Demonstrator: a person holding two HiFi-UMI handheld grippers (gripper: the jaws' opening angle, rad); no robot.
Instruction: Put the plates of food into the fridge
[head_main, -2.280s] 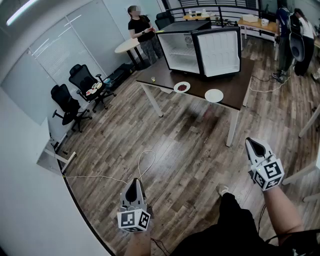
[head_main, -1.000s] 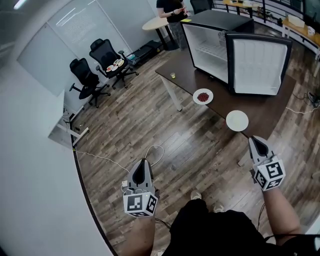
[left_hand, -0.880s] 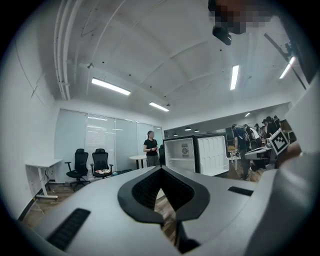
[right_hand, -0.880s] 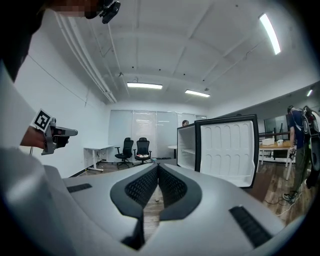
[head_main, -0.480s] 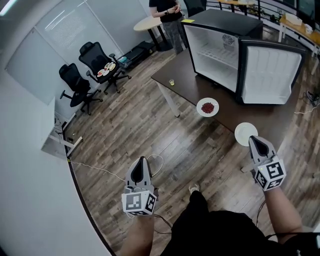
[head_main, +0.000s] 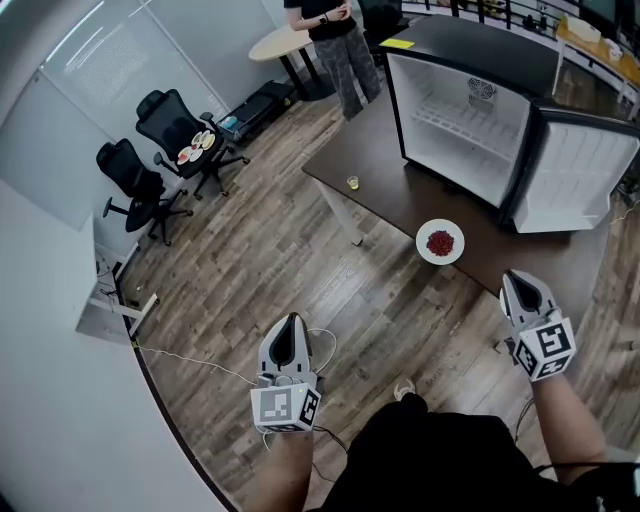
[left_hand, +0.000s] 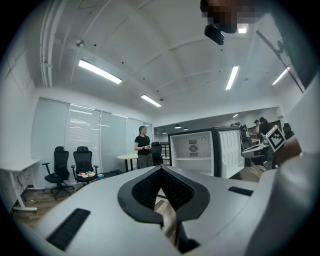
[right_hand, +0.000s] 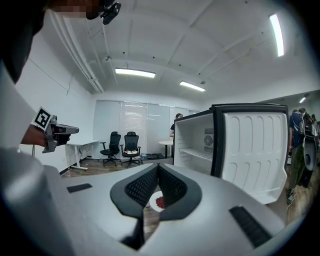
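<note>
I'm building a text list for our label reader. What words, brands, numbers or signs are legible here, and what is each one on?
No readable words, brands or numbers anywhere in these views.
Cubes on the left tool and right tool: black-and-white square codes only, no letters.
Yellow sheet on top of the fridge: too small to read.
</note>
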